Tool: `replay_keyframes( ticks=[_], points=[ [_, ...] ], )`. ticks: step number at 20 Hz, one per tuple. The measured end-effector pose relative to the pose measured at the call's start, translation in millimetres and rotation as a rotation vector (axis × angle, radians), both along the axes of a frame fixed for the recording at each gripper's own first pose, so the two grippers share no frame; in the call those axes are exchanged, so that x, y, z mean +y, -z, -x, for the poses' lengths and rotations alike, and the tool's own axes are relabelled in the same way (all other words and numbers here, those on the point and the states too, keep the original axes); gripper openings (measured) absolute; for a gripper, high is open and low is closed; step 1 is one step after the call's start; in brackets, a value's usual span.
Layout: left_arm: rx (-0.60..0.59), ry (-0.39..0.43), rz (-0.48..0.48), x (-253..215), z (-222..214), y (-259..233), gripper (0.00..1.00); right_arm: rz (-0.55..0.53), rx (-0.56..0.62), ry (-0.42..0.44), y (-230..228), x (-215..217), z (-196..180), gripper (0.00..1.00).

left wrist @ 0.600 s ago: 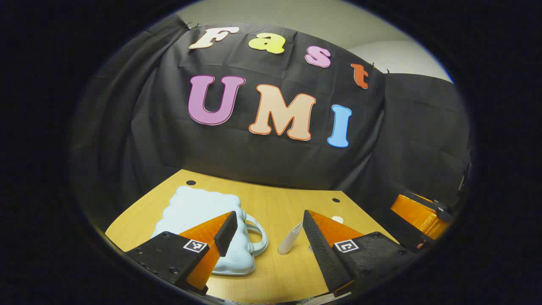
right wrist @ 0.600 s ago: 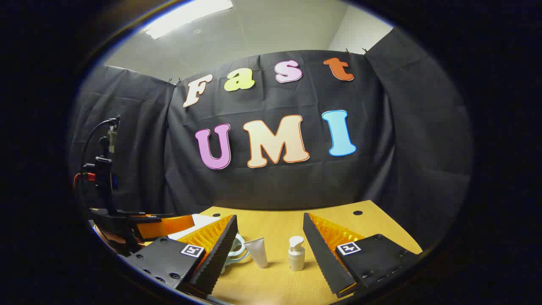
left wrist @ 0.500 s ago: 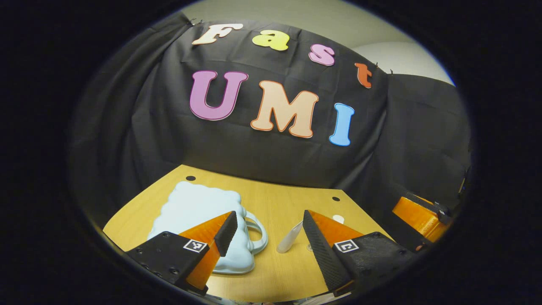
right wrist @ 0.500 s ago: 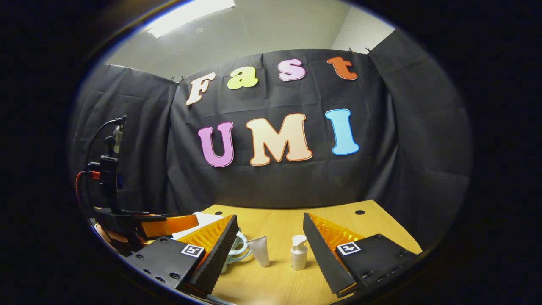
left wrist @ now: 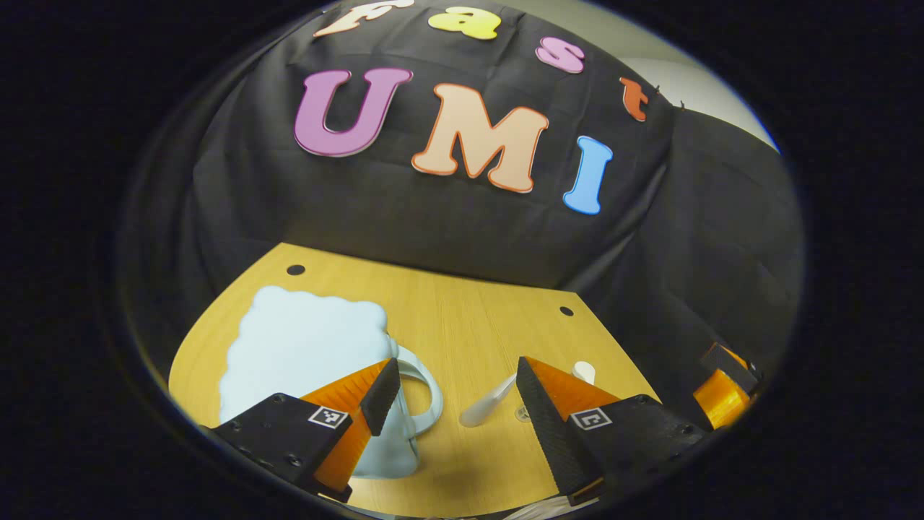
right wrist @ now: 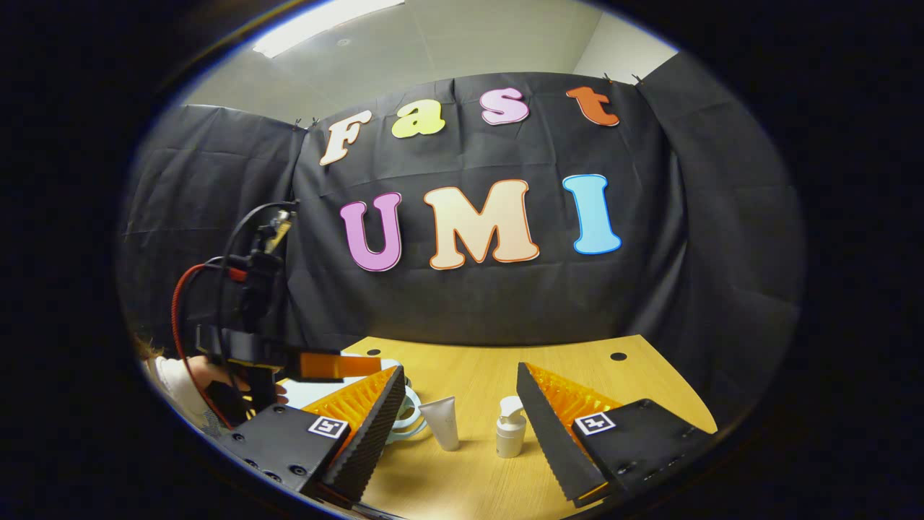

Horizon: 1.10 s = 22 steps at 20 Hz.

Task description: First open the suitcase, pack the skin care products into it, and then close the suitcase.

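Left gripper view: left gripper (left wrist: 451, 379) hangs over the wooden table (left wrist: 469, 310), fingers spread wide, nothing between them. The suitcase (left wrist: 303, 354), pale blue with a scalloped edge, lies flat and closed on the table, ahead and to the left. Its handle (left wrist: 422, 393) loops out on the side facing the gap between the fingers, and the left finger's tip overlaps the case's near edge in the picture; whether they touch, can't tell. A white tube (left wrist: 487, 401) lies tilted on the table just inside the right finger, partly hidden behind it. The white top of a pump bottle (left wrist: 583, 372) peeks over that same finger. The other gripper's orange finger (left wrist: 722, 393) shows at far right, off the table edge.

Right gripper view: right gripper (right wrist: 462, 393) also spread, empty, low over the table (right wrist: 577, 368). The tube (right wrist: 442, 424) stands upright, cap down, in the gap, nearer the left finger. The pump bottle (right wrist: 510, 427) stands upright just beside the right finger's inner face, not touched. The two products are near each other, apart. The suitcase (right wrist: 339, 390) is to the left, mostly hidden behind the left finger; its handle (right wrist: 408, 415) shows past the finger's tip. The left gripper (right wrist: 328, 365), held by a hand (right wrist: 209, 375) with a white sleeve, sits above the case, red and black cables running up from it. Its jaw state can't be told from here.
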State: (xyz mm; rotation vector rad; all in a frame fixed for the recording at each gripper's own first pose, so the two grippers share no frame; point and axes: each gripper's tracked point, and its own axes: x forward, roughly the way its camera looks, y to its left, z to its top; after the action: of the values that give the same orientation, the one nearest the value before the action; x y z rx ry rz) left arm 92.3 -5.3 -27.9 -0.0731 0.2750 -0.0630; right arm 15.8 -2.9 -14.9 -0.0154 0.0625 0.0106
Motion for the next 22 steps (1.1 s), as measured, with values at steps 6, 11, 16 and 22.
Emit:
replay_keyframes(
  ticks=[6, 11, 16, 22],
  points=[
    [0.246, -0.064, 0.103, 3.0, -66.4, 35.8, 0.95, -0.013, 0.010, 0.036, 6.9, -21.5, -7.1, 0.98],
    [0.452, -0.140, 0.108, 12.0, -95.1, 81.7, 0.95, -0.003, 0.033, 0.046, 11.0, -35.9, -10.9, 0.98],
    [0.598, -0.232, 0.153, 18.5, -98.5, 117.4, 0.95, -0.004, 0.050, 0.065, 16.4, -51.6, -11.4, 0.98],
    [0.741, -0.282, 0.108, 20.0, -104.2, 145.2, 0.83, -0.020, 0.061, 0.085, 19.7, -67.4, -11.1, 0.98]
  ],
)
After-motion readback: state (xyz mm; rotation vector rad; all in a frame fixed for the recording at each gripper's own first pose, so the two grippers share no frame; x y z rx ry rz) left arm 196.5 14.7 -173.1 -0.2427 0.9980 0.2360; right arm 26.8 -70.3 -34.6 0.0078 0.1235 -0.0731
